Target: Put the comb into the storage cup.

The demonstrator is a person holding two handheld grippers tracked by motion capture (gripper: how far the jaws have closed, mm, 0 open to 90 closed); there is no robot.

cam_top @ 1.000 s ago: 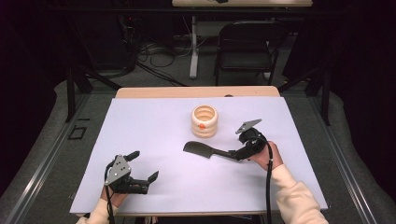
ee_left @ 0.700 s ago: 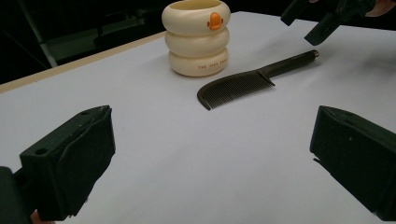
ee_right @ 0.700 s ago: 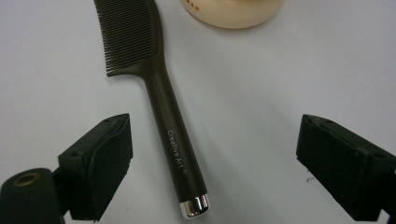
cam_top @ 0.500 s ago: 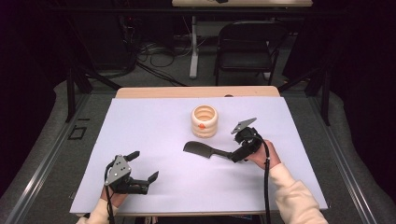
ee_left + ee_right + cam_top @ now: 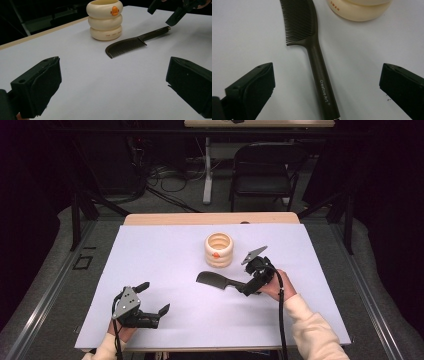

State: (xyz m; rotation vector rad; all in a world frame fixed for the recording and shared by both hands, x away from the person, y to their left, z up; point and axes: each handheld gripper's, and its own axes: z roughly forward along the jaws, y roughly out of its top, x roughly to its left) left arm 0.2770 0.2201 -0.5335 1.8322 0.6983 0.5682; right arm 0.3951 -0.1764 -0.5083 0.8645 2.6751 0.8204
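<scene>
A: Right gripper [image 5: 250, 287]?
B: Jaws wide, have just been opening. Comb [image 5: 312, 47] handle lies between them on the white sheet [image 5: 165, 255], pads not pressing it.
A: Comb location?
B: Flat on the sheet, teeth end pointing toward the person's left, just in front of the cream ringed pot [image 5: 218, 250], near but apart.
A: Left gripper [image 5: 150, 312]?
B: Wide too, nothing in it, low over the sheet's near left part, well apart from the comb.
</scene>
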